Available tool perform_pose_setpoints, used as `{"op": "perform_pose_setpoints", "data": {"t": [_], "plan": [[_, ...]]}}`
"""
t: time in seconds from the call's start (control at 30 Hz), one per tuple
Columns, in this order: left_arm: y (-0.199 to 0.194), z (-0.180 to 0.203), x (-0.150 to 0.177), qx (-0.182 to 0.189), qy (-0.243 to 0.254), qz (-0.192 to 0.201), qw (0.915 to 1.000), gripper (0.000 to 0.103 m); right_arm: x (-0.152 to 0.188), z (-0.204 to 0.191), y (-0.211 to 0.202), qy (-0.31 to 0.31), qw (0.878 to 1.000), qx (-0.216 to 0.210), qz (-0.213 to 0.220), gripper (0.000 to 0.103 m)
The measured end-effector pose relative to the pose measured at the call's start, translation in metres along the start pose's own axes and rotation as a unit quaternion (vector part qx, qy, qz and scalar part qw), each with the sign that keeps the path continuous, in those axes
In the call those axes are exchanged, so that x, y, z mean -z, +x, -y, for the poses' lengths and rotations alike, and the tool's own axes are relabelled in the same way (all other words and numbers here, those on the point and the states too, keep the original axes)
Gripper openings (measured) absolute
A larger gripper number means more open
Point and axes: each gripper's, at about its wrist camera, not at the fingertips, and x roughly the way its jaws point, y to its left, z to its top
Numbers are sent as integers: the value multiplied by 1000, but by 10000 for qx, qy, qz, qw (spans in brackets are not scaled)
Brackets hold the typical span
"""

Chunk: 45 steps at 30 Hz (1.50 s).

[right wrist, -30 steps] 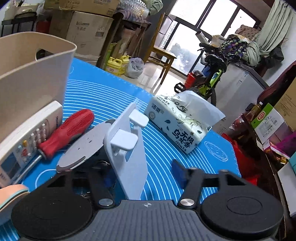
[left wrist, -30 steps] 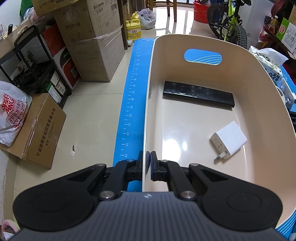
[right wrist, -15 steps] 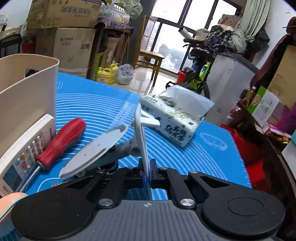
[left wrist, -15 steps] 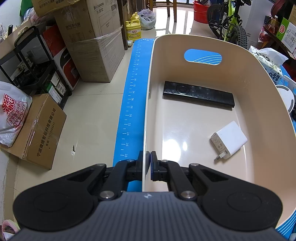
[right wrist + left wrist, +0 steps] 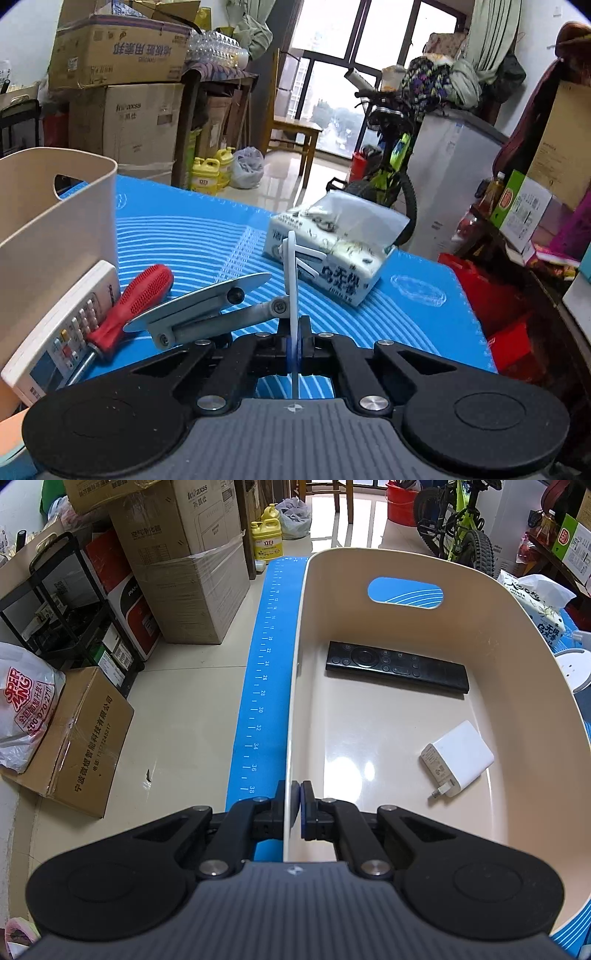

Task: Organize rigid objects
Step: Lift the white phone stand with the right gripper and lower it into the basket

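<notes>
My left gripper (image 5: 294, 805) is shut on the near left rim of a beige plastic basket (image 5: 524, 657). Inside the basket lie a black remote (image 5: 397, 666) and a white charger plug (image 5: 458, 762). My right gripper (image 5: 294, 332) is shut on the upright white plate of a phone stand (image 5: 291, 266) and holds it above the blue mat (image 5: 192, 236), its round grey base (image 5: 207, 301) tilted out to the left. A red-handled screwdriver (image 5: 133, 299) and a white remote (image 5: 62, 328) lie beside the basket's wall (image 5: 48, 218).
A tissue pack (image 5: 332, 254) lies on the mat behind the stand. Cardboard boxes (image 5: 192, 572) and a black rack (image 5: 62, 602) stand on the floor to the left of the table. A bicycle (image 5: 388, 162) and shelves stand beyond the table's far right.
My right gripper has closed on the phone stand's plate and lifted it, so the stand now hangs tilted above the mat. The left gripper has stayed shut on the basket rim.
</notes>
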Motion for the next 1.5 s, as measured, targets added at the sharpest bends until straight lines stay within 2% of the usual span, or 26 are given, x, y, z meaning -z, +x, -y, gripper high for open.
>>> {"op": "perform_pose_setpoints", "data": {"t": [0.27,0.53,0.77,0.9,1.23,1.5], "plan": [[0,1,0,5,0,-8,10000,6,-22,4,-28,57,9992,-38,386,13],[0,1,0,5,1,-9,10000,6,-57,3,-72,17,9952,-194,959,13],[0,1,0,7,6,6,10000,6,-84,-23,-100,-103,9902,-637,1241,13],[0,1,0,5,12,5,10000,6,-95,-52,-105,-281,9866,-899,1329,13],[0,1,-1,14,33,15,10000,6,-99,-135,-92,-743,9802,-1415,1171,13],[0,3,-1,-10,104,26,9999,7,-84,-187,-64,-1477,9753,-1561,500,13]]}}
